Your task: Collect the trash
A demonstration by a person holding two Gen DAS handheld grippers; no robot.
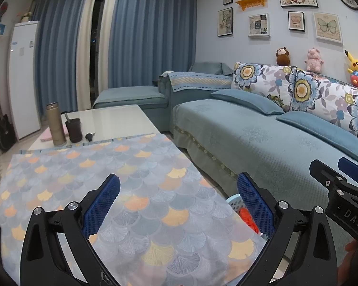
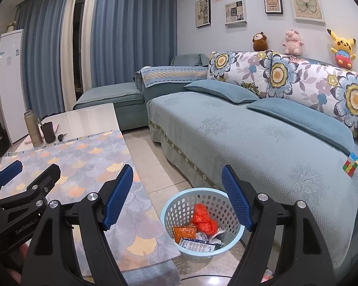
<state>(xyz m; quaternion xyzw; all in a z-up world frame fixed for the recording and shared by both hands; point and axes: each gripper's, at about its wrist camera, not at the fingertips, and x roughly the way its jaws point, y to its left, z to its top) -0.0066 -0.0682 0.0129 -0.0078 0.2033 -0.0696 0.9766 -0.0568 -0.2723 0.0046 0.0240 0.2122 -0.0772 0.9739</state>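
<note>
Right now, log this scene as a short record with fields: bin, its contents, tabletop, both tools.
bin: light blue basket on the floor between table and sofa
contents: orange bag, orange packet, white wrappers
tabletop: patterned cloth, no trash seen; flask, dark cup at far end
left tool: open, empty
right tool: open, empty

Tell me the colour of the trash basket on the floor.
Light blue basket, perforated; clearest in the right wrist view.
</note>
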